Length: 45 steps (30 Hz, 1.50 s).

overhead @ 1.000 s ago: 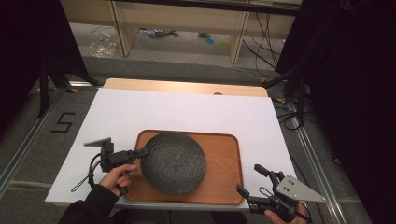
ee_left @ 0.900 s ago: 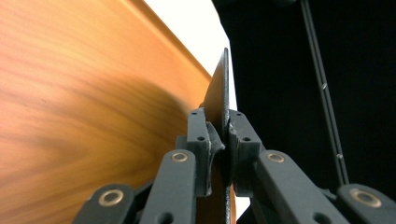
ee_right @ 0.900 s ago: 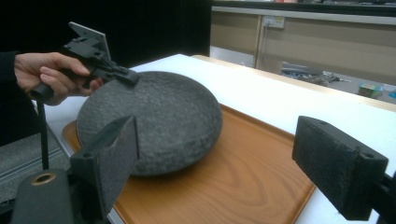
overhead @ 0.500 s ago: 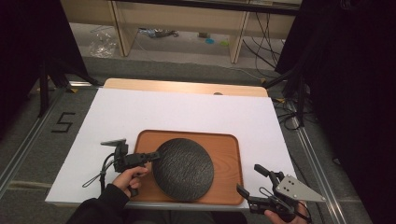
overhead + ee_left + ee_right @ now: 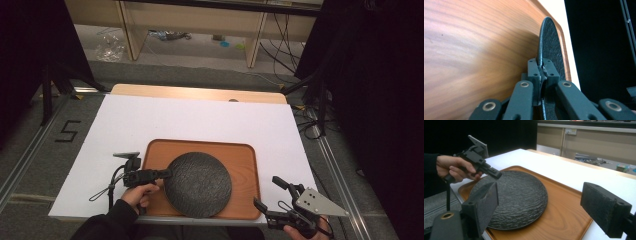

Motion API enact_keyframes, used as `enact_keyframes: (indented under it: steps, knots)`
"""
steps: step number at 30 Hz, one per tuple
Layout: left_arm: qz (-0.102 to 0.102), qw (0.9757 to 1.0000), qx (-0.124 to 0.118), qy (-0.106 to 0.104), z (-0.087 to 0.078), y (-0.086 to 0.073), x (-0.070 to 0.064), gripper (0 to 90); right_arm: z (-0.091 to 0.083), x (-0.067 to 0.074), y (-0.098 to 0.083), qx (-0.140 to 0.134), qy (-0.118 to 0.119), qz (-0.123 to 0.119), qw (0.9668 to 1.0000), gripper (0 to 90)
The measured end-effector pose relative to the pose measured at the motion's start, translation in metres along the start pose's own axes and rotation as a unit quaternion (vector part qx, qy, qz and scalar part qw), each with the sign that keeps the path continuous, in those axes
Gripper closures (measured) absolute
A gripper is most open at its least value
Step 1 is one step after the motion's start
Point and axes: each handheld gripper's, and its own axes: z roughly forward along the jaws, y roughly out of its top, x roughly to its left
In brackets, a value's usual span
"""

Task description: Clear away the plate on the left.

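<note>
A round black textured plate [image 5: 200,184] lies on a wooden tray [image 5: 245,165], reaching its front rim. My left gripper [image 5: 167,173] comes in from the left, and its jaws have just been closing on the plate's left rim. In the left gripper view the pads [image 5: 534,71] pinch the plate's edge [image 5: 551,50] over the tray [image 5: 474,50]. My right gripper [image 5: 266,191] stands open at the table's front right corner with nothing between its jaws. In the right gripper view, its gripper [image 5: 545,207] faces the plate [image 5: 519,195], with the left gripper [image 5: 497,174] beyond.
The tray sits on a white sheet [image 5: 200,120] that covers the wooden table [image 5: 200,93]. Low shelving [image 5: 190,20] and cables [image 5: 285,40] lie on the floor past the far edge. A dark curtain [image 5: 380,100] hangs at the right.
The left gripper and the plate have shifted to the right and a little toward the front of the tray. The right gripper has stayed where it was.
</note>
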Motion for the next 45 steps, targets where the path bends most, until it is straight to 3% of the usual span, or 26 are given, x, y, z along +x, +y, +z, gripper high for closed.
enact_keyframes:
  steps: [10,13,20,22,25,26,27,29,32,33,36,39,40,42,45]
  knots:
    - [0.016,0.9994,0.03,0.01,0.0,-0.004,-0.001,84.5,0.0,0.0,0.0,0.003,0.004,0.0,1.0,15.9]
    - [0.026,0.9984,0.039,0.031,0.001,-0.007,0.0,83.0,0.0,0.0,0.0,0.012,0.0,-0.003,0.9999,16.0]
    - [0.029,0.9978,0.045,0.041,0.003,-0.008,0.0,81.1,-0.001,0.0,0.0,0.016,0.002,-0.004,0.9999,16.0]
    - [0.031,0.9973,0.045,0.049,0.005,-0.008,-0.001,80.4,0.002,0.0,-0.001,-0.001,0.007,-0.001,1.0,16.0]
    - [0.039,0.9957,0.056,0.062,0.008,-0.009,-0.001,77.6,0.002,0.0,-0.001,0.003,0.014,-0.001,0.9999,16.0]
    - [0.052,0.9941,0.058,0.076,0.009,-0.01,-0.003,76.8,0.001,0.0,-0.001,0.005,0.005,-0.003,1.0,16.0]
    - [0.054,0.9937,0.062,0.076,0.008,-0.01,-0.003,76.3,0.0,0.0,0.0,0.012,0.002,-0.004,0.9999,16.0]
    - [0.053,0.9938,0.067,0.071,0.008,-0.008,-0.004,69.5,-0.001,0.0,0.0,0.015,0.003,-0.005,0.9999,16.0]
    - [0.072,0.992,0.068,0.078,0.007,-0.007,-0.009,62.6,0.001,0.0,-0.001,0.003,0.007,-0.002,1.0,16.0]
    - [0.081,0.9908,0.069,0.084,0.006,-0.007,-0.011,56.1,0.0,0.0,-0.001,0.009,0.001,-0.004,0.9999,16.0]
    - [0.092,0.9887,0.058,0.103,0.002,-0.004,-0.017,49.9,0.002,0.001,-0.002,0.001,0.009,0.0,1.0,16.0]
    - [0.09,0.9898,0.044,0.102,-0.003,-0.001,-0.018,46.0,0.0,0.0,0.0,0.015,0.002,-0.004,0.9999,16.0]
    - [0.09,0.9899,0.048,0.099,-0.004,0.0,-0.018,44.2,0.002,0.0,-0.002,-0.001,0.008,0.001,1.0,16.0]
    - [0.098,0.9885,0.045,0.105,-0.006,0.002,-0.019,42.0,0.0,0.0,-0.001,0.009,0.0,-0.004,1.0,16.0]
    - [0.102,0.9887,0.038,0.103,-0.009,0.003,-0.022,41.1,0.001,0.0,-0.001,0.002,0.006,-0.002,1.0,16.0]
